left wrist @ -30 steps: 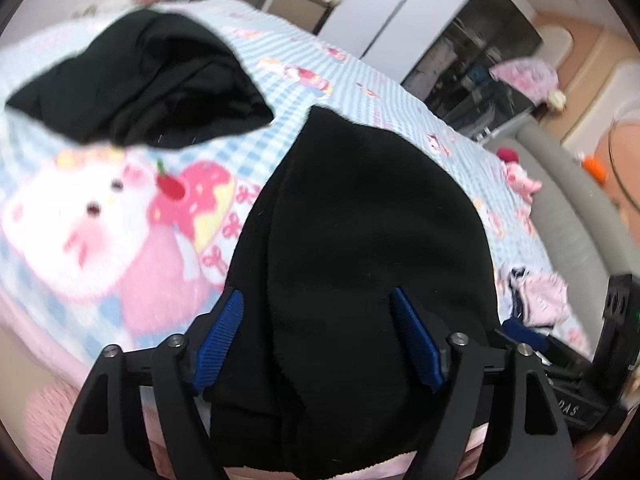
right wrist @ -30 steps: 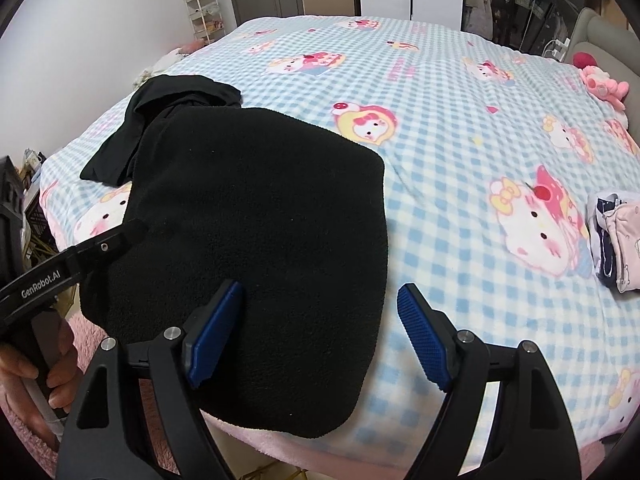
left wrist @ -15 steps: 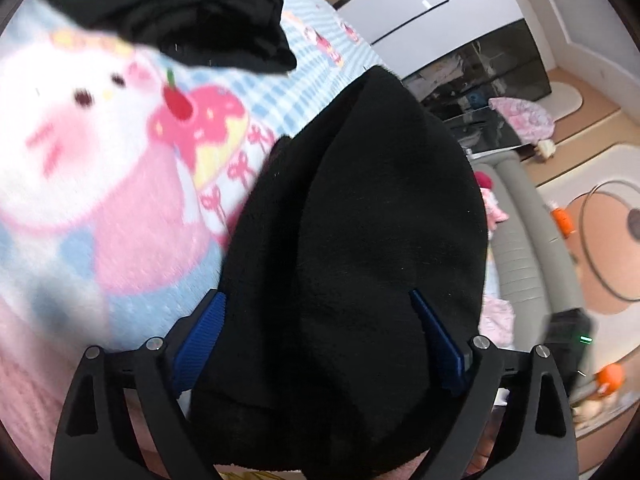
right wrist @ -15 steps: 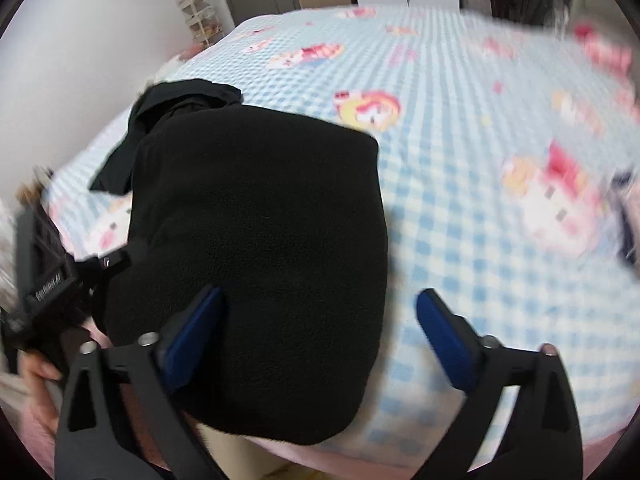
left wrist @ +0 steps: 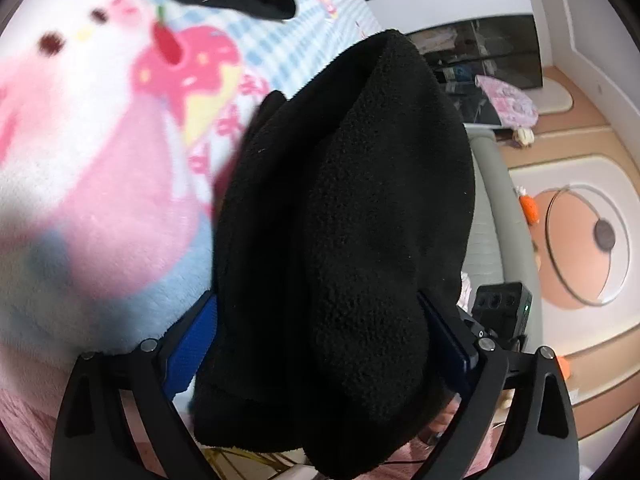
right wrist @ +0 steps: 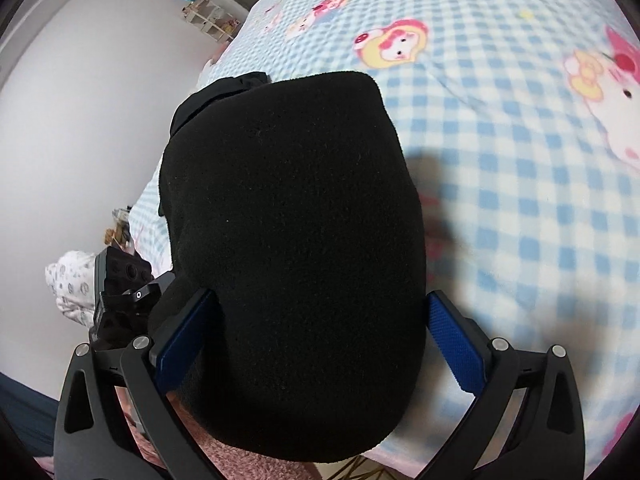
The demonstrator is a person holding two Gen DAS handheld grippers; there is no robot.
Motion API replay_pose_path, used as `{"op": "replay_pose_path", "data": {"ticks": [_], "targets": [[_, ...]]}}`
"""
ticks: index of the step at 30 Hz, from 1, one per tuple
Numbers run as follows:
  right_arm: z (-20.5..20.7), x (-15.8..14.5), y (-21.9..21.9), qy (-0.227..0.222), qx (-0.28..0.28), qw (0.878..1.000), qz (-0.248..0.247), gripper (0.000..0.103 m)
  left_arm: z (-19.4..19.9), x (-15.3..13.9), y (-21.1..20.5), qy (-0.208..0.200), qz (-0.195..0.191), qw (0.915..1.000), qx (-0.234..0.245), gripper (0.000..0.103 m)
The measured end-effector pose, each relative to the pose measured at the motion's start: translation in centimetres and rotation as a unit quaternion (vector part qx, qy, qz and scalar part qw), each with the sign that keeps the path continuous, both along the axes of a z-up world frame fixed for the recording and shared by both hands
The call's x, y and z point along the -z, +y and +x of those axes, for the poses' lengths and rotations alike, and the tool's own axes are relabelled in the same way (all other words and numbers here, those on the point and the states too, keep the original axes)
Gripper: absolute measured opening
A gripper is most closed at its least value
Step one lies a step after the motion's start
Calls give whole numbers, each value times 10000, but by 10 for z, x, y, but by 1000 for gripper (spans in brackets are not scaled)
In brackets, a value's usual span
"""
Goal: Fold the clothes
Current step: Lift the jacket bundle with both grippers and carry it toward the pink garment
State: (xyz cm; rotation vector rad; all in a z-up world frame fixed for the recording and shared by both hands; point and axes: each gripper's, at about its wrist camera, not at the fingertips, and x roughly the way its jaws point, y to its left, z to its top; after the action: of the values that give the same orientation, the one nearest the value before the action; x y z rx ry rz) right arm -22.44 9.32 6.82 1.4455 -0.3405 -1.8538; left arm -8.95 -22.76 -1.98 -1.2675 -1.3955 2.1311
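A folded black fleece garment (left wrist: 344, 200) lies at the near edge of the bed on a blue-checked cartoon blanket (left wrist: 100, 200). My left gripper (left wrist: 320, 340) straddles the garment's near end. Its jaws are opening, and the fleece fills the gap between the blue pads (left wrist: 192, 344) without being pinched. In the right wrist view the same fleece (right wrist: 292, 240) sits between the wide jaws of my right gripper (right wrist: 320, 340). Its right pad (right wrist: 456, 348) stands clear of the cloth. A second, crumpled black garment (right wrist: 224, 88) lies beyond the fleece.
The blanket (right wrist: 520, 160) stretches away to the right. A grey padded bed frame (left wrist: 492, 200) and a dark cabinet (left wrist: 480, 52) lie past the fleece. The bed's pink edge runs below both grippers. A white wall and a small shelf (right wrist: 208, 20) stand at the left.
Both grippers have sunk and tipped down over the fleece's near edge. Both views have rolled. Both sets of jaws have spread wider around the cloth.
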Motion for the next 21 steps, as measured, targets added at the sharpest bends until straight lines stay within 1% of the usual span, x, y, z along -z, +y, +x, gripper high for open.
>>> {"op": "replay_pose_path", "data": {"ticks": [2,4,6,7,8,9,11,12,14,16,18,20,21], "targets": [[1,1,-3,29,23,10000,-25,103,2,0,4,-24,-4,10000,-38,99],[0,1,-4,-4,6,10000,9,103,3,-8,10,-7,-216,9997,74,100],[1,1,-3,-42,-69,9999,68,103,4,-15,17,9,-443,9988,220,103],[1,1,-2,-60,-107,9999,98,103,2,-15,20,23,-478,9985,280,103],[2,1,-1,-80,-102,9999,99,103,-1,-11,22,18,-390,9988,280,103],[2,4,-1,-113,-37,9999,50,103,-5,-4,25,4,-218,9994,265,103],[2,9,-1,-159,227,9996,-61,103,-13,7,30,28,138,9997,218,103],[1,12,-2,-137,352,9992,-112,103,-17,8,34,59,205,9996,205,103],[-3,18,-1,-194,491,9982,-269,103,-21,5,42,161,252,9992,278,103],[-6,22,3,-327,536,9972,-408,103,-22,-2,48,322,352,9977,483,103],[-4,19,4,-391,375,9975,-445,103,-19,-11,53,541,348,9952,744,103],[0,17,5,-406,132,9979,-481,103,-19,-10,56,555,237,9947,836,103],[2,17,4,-391,29,9981,-481,103,-22,-6,57,482,237,9957,756,103]]}}
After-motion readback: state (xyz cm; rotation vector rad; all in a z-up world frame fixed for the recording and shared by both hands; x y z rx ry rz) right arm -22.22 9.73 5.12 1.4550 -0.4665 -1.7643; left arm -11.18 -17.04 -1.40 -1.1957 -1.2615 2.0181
